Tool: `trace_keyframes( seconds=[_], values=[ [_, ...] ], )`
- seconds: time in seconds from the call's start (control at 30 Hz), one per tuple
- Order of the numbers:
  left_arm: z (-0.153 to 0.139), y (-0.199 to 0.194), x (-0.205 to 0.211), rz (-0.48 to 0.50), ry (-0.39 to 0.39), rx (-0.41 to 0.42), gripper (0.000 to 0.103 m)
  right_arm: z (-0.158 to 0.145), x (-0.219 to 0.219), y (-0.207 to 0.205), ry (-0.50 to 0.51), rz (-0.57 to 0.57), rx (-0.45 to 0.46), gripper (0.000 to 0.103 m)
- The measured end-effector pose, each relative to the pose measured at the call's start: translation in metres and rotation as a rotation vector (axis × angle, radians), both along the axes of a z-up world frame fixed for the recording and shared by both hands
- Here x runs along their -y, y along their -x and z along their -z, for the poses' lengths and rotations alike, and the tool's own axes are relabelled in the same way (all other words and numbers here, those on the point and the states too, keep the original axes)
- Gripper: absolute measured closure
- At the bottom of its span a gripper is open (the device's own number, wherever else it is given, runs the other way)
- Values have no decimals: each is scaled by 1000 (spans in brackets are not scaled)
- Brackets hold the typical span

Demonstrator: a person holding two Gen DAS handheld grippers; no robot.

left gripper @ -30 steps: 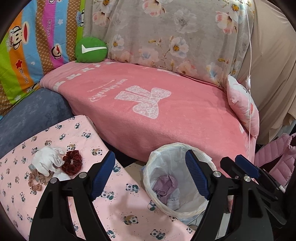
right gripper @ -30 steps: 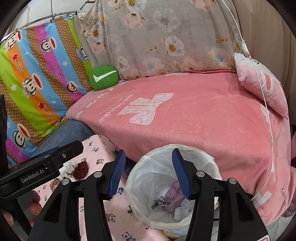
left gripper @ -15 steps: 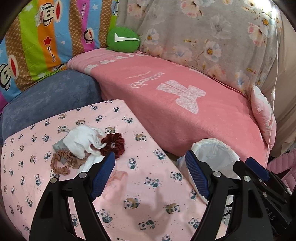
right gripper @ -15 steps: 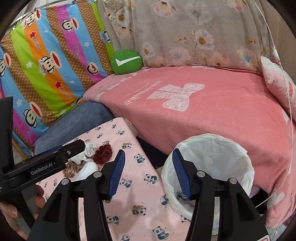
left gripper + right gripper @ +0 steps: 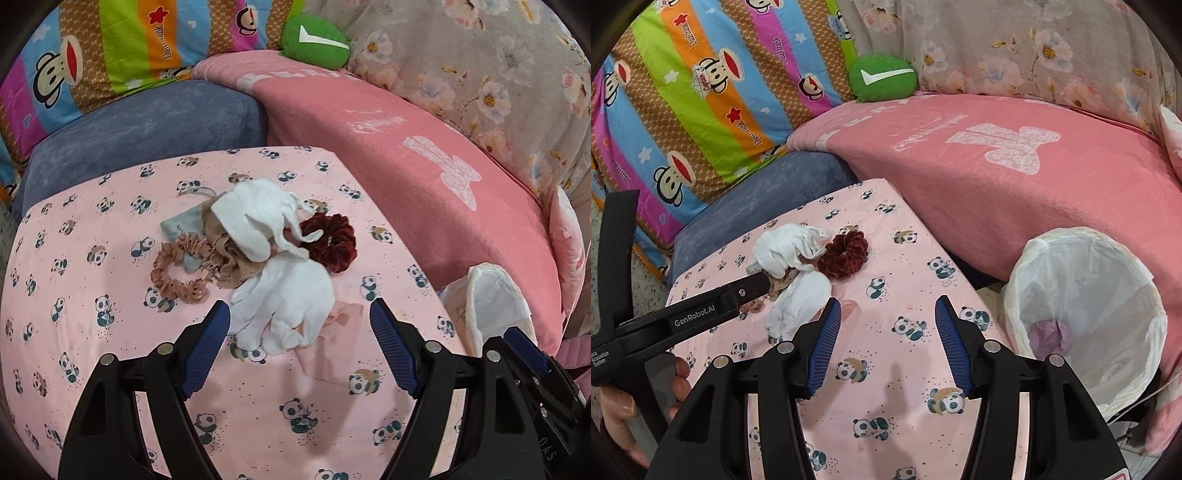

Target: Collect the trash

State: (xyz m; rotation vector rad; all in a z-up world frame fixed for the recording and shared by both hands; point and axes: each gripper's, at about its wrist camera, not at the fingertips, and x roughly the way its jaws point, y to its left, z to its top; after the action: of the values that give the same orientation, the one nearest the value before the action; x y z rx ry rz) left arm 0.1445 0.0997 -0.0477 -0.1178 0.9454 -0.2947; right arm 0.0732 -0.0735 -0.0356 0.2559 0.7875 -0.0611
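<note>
On the pink panda-print cloth (image 5: 110,332) lies a small heap: a white crumpled cloth (image 5: 291,299), a second white cloth (image 5: 251,218), a dark red scrunchie (image 5: 334,242), a tan scrunchie (image 5: 173,275) and a grey pouch (image 5: 175,226). My left gripper (image 5: 297,306) is open, its blue pads either side of the nearer white cloth, not pressing it. Over bare cloth to the right of the heap (image 5: 798,266), my right gripper (image 5: 886,301) stands open and empty. The lined trash bin (image 5: 1108,266) stands at the right, with a purple scrap (image 5: 1051,334) inside.
A sofa with a pink blanket (image 5: 1015,184) runs behind the table and bin. A blue cushion (image 5: 147,125), a striped monkey-print cover (image 5: 701,92) and a green round pillow (image 5: 314,40) lie at the back. A hand (image 5: 617,410) holds the left gripper's handle.
Both grippers swung left from above the trash bin to the panda-print cloth and sank lower. The heap now sits right in front of the left gripper. Both jaws kept their width.
</note>
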Motion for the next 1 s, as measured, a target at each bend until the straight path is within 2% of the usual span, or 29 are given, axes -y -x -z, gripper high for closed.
trace_keyframes(
  seconds=[0.23,0.37,0.53,0.6,0.67,0.77,1.0],
  values=[
    [34,-17,-10,0,3,-91,29,33,-23,-26,11,-44,-65,49],
    [49,-30,-4,31,7,-134,34,49,-26,-40,12,-52,-92,49],
    [64,-46,1,50,24,-168,52,68,-28,-61,-3,-57,-132,49],
    [66,-48,-1,65,41,-173,71,74,-29,-67,-4,-62,-144,49],
    [66,-49,-3,74,56,-174,82,80,-31,-74,-7,-67,-156,49],
    [65,-48,-10,75,82,-178,87,90,-36,-87,-13,-86,-174,49],
    [64,-42,-25,51,105,-184,87,101,-54,-103,-47,-138,-182,51]
  ],
)
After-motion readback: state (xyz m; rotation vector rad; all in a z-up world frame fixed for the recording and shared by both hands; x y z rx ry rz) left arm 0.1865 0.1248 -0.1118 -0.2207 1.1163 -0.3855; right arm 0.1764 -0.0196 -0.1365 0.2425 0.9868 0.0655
